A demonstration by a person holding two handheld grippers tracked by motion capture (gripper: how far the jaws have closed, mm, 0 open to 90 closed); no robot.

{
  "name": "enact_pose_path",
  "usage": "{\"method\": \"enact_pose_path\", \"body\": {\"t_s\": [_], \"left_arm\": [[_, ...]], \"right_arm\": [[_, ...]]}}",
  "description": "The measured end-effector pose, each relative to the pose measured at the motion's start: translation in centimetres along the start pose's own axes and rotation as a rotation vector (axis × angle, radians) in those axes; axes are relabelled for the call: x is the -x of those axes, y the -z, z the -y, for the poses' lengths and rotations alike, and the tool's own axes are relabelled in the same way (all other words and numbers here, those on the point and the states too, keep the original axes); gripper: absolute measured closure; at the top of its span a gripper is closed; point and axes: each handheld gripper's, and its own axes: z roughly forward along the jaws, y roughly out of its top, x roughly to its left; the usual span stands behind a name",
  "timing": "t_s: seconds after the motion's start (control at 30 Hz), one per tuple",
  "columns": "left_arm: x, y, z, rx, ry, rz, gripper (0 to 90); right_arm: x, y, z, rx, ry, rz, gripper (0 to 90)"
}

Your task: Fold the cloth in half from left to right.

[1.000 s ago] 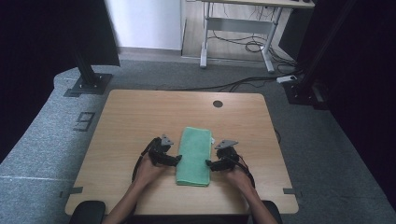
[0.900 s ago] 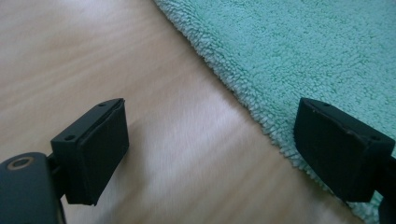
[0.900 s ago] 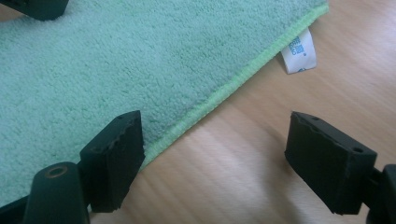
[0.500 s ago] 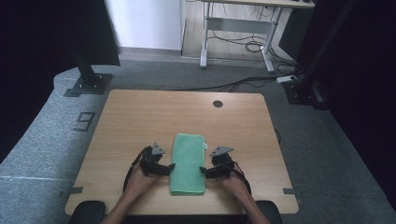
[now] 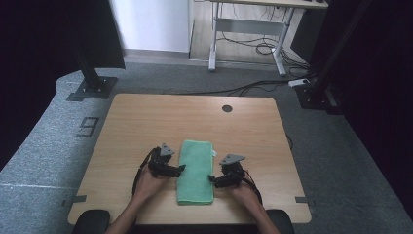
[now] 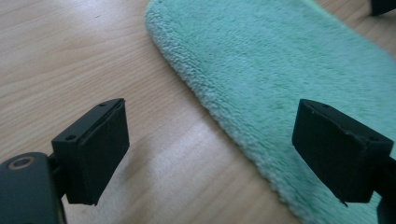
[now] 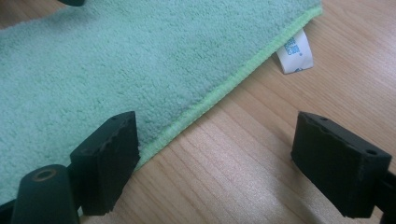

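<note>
A folded green towel (image 5: 196,170) lies lengthwise on the wooden table (image 5: 146,122), near its front edge. My left gripper (image 5: 180,169) rests at the towel's left side and my right gripper (image 5: 213,179) at its right side, both pointing inward. In the left gripper view, the left gripper (image 6: 210,116) stands open, with the towel (image 6: 280,70) edge running between its jaws. The right gripper view has the right gripper (image 7: 215,126) open too, over the hemmed edge of the towel (image 7: 116,60). A white label (image 7: 294,56) sticks out at the towel's far right corner.
A round cable hole (image 5: 227,108) sits near the table's far edge. Beyond the table are grey carpet, a black stand base (image 5: 90,87) at the left, another black base (image 5: 316,95) at the right, and a desk frame with cables (image 5: 253,46).
The towel has slid toward the table's front edge and slightly left, together with both grippers. Since half a second ago both hands have stayed beside it.
</note>
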Motion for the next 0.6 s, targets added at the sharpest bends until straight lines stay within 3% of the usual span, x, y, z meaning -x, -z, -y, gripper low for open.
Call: {"method": "enact_pose_path", "body": {"t_s": [0.27,0.6], "left_arm": [[-0.15,-0.80,0.14,-0.025,0.000,0.009,11.0],[-0.16,-0.73,0.25,-0.022,0.001,0.017,13.5]], "right_arm": [[0.03,-0.02,0.00,0.000,0.001,-0.001,14.1],[0.08,0.01,0.02,0.000,0.005,-0.003,14.0]]}}
